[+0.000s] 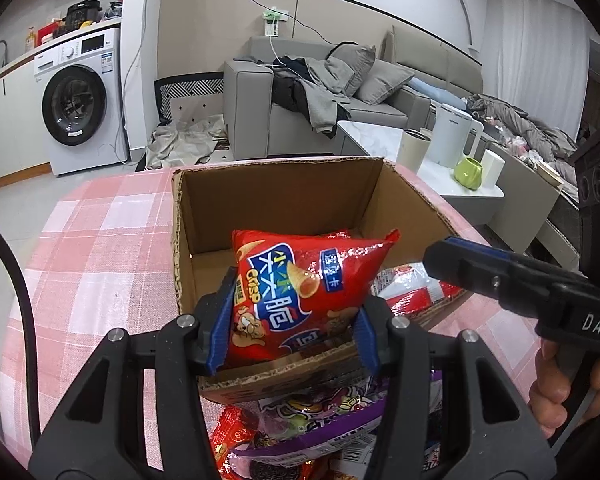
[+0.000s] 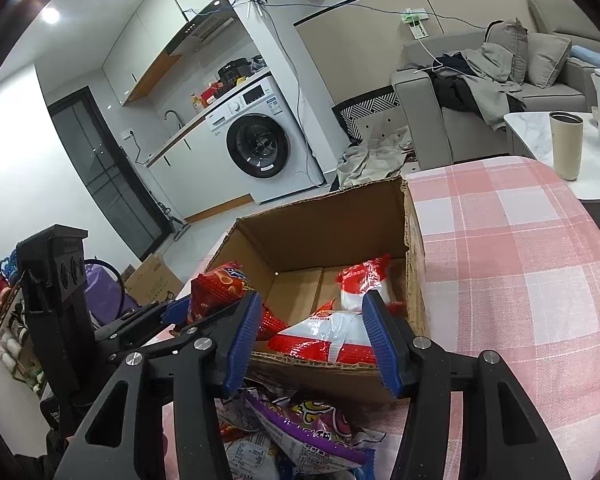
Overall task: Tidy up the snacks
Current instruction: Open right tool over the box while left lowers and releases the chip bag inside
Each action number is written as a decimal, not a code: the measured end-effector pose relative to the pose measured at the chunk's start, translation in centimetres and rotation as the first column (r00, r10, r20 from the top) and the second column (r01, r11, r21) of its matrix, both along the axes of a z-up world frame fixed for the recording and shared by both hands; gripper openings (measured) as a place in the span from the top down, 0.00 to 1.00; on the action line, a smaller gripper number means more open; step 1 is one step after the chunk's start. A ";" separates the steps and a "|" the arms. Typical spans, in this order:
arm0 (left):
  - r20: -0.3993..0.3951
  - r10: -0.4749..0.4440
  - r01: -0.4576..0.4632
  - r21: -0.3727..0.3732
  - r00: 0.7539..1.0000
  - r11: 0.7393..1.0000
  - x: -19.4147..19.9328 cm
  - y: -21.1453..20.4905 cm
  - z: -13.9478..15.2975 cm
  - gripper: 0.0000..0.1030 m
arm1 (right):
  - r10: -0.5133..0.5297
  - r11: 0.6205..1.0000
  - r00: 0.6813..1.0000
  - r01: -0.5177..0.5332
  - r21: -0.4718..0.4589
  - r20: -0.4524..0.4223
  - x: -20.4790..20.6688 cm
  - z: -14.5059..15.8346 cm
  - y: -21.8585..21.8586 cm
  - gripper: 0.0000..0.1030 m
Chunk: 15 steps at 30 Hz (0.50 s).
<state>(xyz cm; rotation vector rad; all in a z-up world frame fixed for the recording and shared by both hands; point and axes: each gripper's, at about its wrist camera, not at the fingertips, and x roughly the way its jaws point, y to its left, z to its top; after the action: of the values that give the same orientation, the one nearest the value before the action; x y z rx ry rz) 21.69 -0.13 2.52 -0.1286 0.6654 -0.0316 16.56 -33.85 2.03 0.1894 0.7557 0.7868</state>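
The red crisp packet [image 1: 300,292], clamped in the left gripper [image 1: 292,328], was held over the cardboard box [image 1: 284,200]; the right gripper [image 2: 320,336] apparently gripped a red-and-white packet [image 2: 328,340]. Release was best made low inside.

Red crisp bag [image 1: 300,292] upright over open cardboard box [image 1: 284,200], red-white packet [image 2: 332,336] inside

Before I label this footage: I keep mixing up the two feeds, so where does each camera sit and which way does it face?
Left wrist: on the left gripper, looking along its fingers, which clamp a red crisp bag over the cardboard box; the right gripper and its hand show.
Right wrist: on the right gripper, aimed into the box, pads around a red-and-white packet; the left gripper shows.
Shared: box, pink checked tablecloth, washing machine.
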 end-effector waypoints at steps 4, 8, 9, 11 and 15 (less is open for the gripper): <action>0.001 -0.013 0.013 0.014 1.000 1.000 0.2 0.3 0.0 0.52 | 0.009 1.000 1.000 -0.009 -0.006 0.004 0.0 -0.2 0.1 0.47; -0.005 -0.029 0.029 0.017 1.000 0.999 0.6 0.7 0.0 0.53 | 0.020 0.999 1.000 -0.019 0.033 -0.015 0.1 -0.5 -0.4 0.47; -0.008 -0.031 0.031 0.022 0.999 0.999 0.7 0.8 -0.1 0.53 | 0.019 0.999 1.000 -0.018 0.040 -0.022 0.1 -0.5 -0.4 0.47; -0.010 -0.029 0.030 0.019 1.000 0.999 0.9 1.1 -0.1 0.53 | 0.019 0.999 0.999 -0.017 0.049 -0.034 0.1 -0.5 -0.4 0.47; -0.015 -0.027 0.027 0.024 1.000 0.999 0.9 1.0 0.1 0.52 | 0.005 0.999 1.000 -0.004 0.034 -0.019 -0.3 -0.6 -0.1 0.47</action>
<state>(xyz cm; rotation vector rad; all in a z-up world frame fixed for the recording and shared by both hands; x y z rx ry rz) 22.63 0.83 2.59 -0.0969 0.6825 -0.0489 16.28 -33.98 1.45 0.2255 0.7615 0.8035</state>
